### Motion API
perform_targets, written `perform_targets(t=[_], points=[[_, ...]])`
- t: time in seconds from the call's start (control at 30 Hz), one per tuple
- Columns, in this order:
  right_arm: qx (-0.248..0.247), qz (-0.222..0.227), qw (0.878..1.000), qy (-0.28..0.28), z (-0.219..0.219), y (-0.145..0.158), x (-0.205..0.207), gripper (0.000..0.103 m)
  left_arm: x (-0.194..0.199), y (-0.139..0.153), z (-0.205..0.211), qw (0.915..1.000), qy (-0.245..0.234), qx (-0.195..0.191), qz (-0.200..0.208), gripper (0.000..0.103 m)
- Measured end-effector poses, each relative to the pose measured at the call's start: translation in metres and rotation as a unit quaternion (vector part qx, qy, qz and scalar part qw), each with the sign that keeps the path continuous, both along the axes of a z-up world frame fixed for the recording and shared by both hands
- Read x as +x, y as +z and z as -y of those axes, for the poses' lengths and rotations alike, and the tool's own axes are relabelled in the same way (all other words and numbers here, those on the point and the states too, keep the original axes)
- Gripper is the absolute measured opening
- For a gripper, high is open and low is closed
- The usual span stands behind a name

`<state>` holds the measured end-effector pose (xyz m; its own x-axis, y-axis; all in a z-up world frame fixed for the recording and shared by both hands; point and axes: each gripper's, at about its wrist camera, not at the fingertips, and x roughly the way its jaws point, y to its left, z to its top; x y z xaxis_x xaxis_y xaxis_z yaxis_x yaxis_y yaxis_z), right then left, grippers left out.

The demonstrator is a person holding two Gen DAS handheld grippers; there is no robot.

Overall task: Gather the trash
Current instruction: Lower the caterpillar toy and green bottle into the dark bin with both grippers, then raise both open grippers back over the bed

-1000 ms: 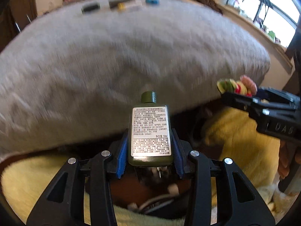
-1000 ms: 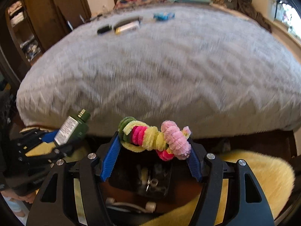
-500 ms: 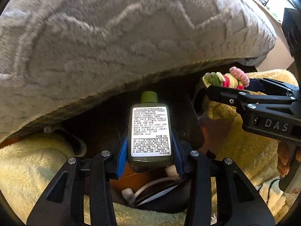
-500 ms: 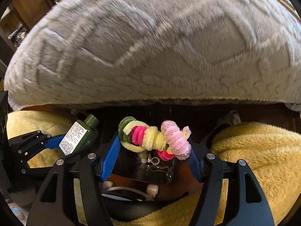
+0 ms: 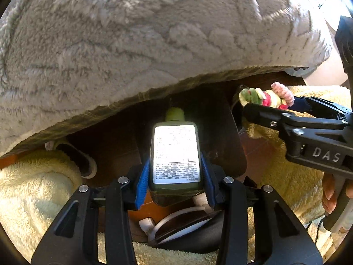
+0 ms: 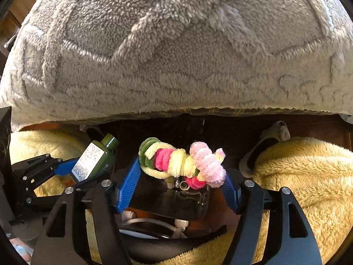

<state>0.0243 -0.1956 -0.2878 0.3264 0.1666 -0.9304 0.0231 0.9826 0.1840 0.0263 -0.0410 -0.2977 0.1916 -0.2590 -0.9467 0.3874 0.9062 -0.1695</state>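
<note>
The left gripper (image 5: 175, 174) has its blue-padded fingers (image 5: 141, 182) pressed against both sides of a small dark green bottle (image 5: 175, 154), which stands upright between them with its white printed label facing the camera and its green cap pointing away toward the bed. In the right wrist view the same bottle (image 6: 94, 158) shows tilted at the lower left, clamped in that gripper (image 6: 66, 169).

The right gripper (image 6: 181, 176) has its fingers (image 6: 128, 185) closed narrowly on a twisted bundle of fuzzy pipe cleaners (image 6: 183, 159), coiled in green, pale yellow, hot pink and light pink, lying crosswise between the pads. From the left wrist view the bundle (image 5: 267, 95) shows at the tip of the right gripper (image 5: 273, 106), off to the right of the bottle and apart from it.

Below both grippers lies a dark container (image 6: 172, 198) with white cords (image 5: 176, 214) beside it. A yellow fluffy rug (image 6: 308, 176) spreads on either side, and a grey slipper (image 6: 264, 145) rests at its edge on the right. Beyond, the grey plush blanket (image 6: 176, 55) hangs over the bed edge, with dark shadow underneath.
</note>
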Motion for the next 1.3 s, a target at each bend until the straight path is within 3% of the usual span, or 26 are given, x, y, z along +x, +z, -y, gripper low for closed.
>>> perform_targets(t=[0.03, 0.1, 0.4, 0.63, 0.83, 1.07, 1.3], points=[[-0.001, 0.004, 1.0, -0.005, 0.002, 0.002, 0.0, 0.078, 0.001, 0.0, -0.003, 1.0, 0.004, -0.001, 0.003, 0.053], [-0.004, 0.013, 1.0, -0.012, 0.005, 0.009, -0.001, 0.084, 0.0, 0.007, -0.006, 0.9999, 0.011, 0.0, 0.012, 0.058], [-0.027, 0.074, 0.996, -0.029, 0.017, 0.061, -0.013, 0.09, -0.007, 0.059, -0.02, 0.9963, 0.039, -0.005, 0.076, 0.08], [-0.037, 0.146, 0.988, -0.04, 0.031, 0.125, -0.013, 0.096, -0.003, 0.121, -0.032, 0.9862, 0.05, 0.005, 0.158, 0.086], [-0.057, 0.196, 0.978, -0.043, 0.04, 0.169, 0.01, 0.096, 0.023, 0.158, -0.044, 0.9777, 0.073, 0.015, 0.196, 0.086], [-0.034, 0.205, 0.978, -0.033, 0.038, 0.186, 0.062, 0.097, 0.078, 0.189, -0.06, 0.9723, 0.096, 0.031, 0.211, 0.086], [-0.044, 0.196, 0.98, 0.018, -0.006, 0.181, 0.117, 0.096, 0.136, 0.195, -0.075, 0.9739, 0.106, 0.029, 0.199, 0.092]])
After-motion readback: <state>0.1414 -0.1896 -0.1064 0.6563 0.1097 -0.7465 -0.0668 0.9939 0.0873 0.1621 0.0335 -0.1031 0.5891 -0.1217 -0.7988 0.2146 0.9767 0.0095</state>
